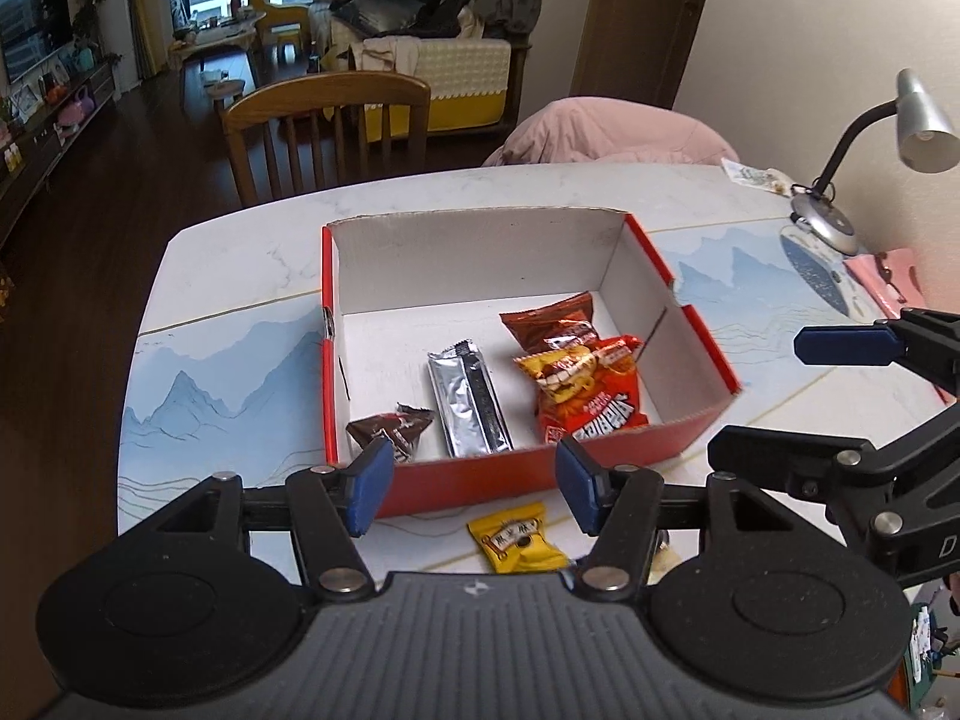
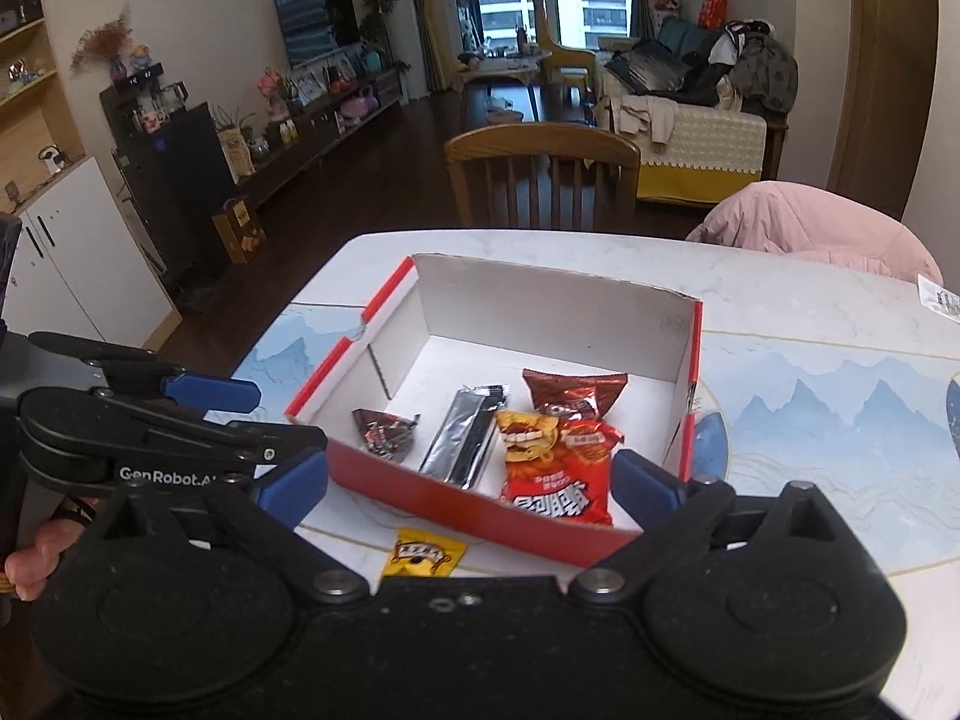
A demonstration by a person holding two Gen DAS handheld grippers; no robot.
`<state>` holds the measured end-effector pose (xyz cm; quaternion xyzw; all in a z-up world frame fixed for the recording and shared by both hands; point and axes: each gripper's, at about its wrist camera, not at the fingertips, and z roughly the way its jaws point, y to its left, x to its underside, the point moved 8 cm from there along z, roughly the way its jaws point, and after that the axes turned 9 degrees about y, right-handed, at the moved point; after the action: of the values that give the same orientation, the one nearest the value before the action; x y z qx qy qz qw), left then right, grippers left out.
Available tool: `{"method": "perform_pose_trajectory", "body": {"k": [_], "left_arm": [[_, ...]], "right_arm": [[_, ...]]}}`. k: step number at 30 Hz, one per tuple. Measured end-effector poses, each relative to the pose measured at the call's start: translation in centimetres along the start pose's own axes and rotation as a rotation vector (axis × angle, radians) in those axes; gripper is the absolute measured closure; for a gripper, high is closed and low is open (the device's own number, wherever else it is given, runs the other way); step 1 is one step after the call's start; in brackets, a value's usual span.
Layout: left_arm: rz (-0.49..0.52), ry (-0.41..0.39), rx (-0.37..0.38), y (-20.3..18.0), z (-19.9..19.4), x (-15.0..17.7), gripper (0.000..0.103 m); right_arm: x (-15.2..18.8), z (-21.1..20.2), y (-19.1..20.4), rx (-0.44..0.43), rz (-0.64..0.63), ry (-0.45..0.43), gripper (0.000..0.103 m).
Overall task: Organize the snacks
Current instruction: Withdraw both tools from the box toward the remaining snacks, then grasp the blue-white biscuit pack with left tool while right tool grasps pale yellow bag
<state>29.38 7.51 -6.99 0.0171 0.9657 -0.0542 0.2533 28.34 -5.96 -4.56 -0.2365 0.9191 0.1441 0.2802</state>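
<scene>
A red cardboard box (image 1: 696,300) with a white inside stands on the table; it also shows in the right wrist view (image 2: 384,300). In it lie a red chip bag (image 1: 585,396) (image 2: 555,468), a brown bag (image 1: 555,318) (image 2: 573,393), a silver bar (image 1: 468,399) (image 2: 465,435) and a small dark brown packet (image 1: 390,423) (image 2: 384,429). A yellow snack packet (image 1: 519,537) (image 2: 423,552) lies on the table in front of the box. My left gripper (image 1: 471,489) is open and empty above the yellow packet. My right gripper (image 2: 471,486) is open and empty over the box's near wall.
A marble table (image 1: 240,252) carries a blue mountain-print mat (image 1: 210,372). A desk lamp (image 1: 840,180) and a pink item (image 1: 888,276) are at the right. A wooden chair (image 1: 330,132) and a pink-covered chair (image 1: 612,132) stand behind the table.
</scene>
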Motion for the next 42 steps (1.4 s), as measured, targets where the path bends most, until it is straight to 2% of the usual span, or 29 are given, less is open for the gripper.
{"method": "perform_pose_trajectory", "body": {"k": [7, 12, 14, 19, 31, 42], "left_arm": [[-0.003, -0.03, 0.019, -0.2, -1.7, 2.8, 0.033], [-0.031, -0.032, 0.023, 0.3, -1.9, 5.0, 0.031], [-0.046, -0.033, 0.019, 0.4, -1.8, 6.0, 0.024], [-0.087, -0.023, 0.01, 0.9, -0.7, 8.3, 0.023], [-0.121, 0.108, -0.032, 0.7, 4.9, 13.2, 0.023], [-0.156, 0.197, -0.036, 0.6, 9.0, 13.8, 0.023]], "right_arm": [[2.9, -0.5, 0.6, 0.001, 0.027, 0.002, 0.0], [5.1, -0.2, 0.8, 0.007, 0.028, 0.014, 0.0], [6.2, 0.1, 0.9, 0.007, 0.029, 0.023, 0.0], [9.2, 1.2, 0.9, 0.01, 0.043, 0.07, 0.0], [13.2, 4.7, -1.2, 0.003, 0.167, 0.189, 0.001], [13.8, 7.7, -2.5, -0.039, 0.288, 0.283, 0.007]]}}
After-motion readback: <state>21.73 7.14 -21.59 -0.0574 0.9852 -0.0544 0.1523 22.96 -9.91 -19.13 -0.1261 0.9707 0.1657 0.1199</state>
